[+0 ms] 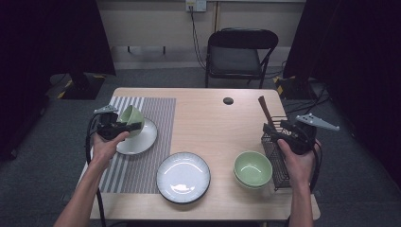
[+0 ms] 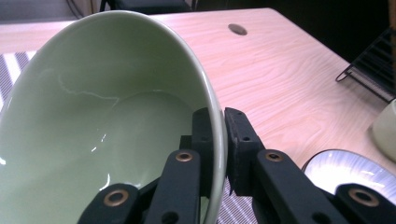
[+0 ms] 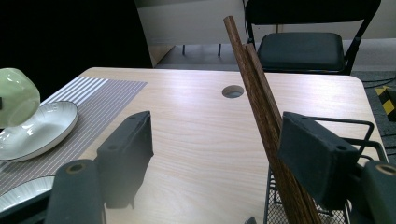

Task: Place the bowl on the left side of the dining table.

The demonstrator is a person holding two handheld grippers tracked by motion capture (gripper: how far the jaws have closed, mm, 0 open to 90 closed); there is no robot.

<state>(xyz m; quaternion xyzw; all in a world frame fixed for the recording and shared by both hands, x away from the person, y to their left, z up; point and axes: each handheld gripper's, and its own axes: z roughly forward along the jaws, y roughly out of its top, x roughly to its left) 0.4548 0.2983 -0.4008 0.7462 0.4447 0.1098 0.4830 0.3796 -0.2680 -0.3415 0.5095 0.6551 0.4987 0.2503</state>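
Green bowl (image 1: 130, 115) is clamped by its rim between the jaws of the left gripper (image 1: 124, 126), one jaw inside the glazed hollow and one outside, and is held tilted just above a shallow white plate (image 1: 142, 142) that lies on a grey-striped placemat (image 1: 156, 113). From the tilt and the place over the plate, the bowl is judged to be on its way down and not yet set flat; that setting-down is what seems left on this side. Further right of those jaws, a round plate with a dark rim (image 1: 183, 177) rests half on the placemat and half on the pale wood-grain table (image 1: 213, 123), and beyond it a second green bowl (image 1: 253, 169), apparently stacked on another, waits untouched. At the right, the right gripper (image 3: 215, 154) is held with its jaws wide apart, nothing pressed between them; a pair of brown wooden chopsticks (image 3: 254, 88) leans out of a black wire rack (image 1: 274, 151) just inside the right-hand jaw. No grip on them has been taken, so that step is judged still to come. The bowls appear smooth, glossy ceramic.
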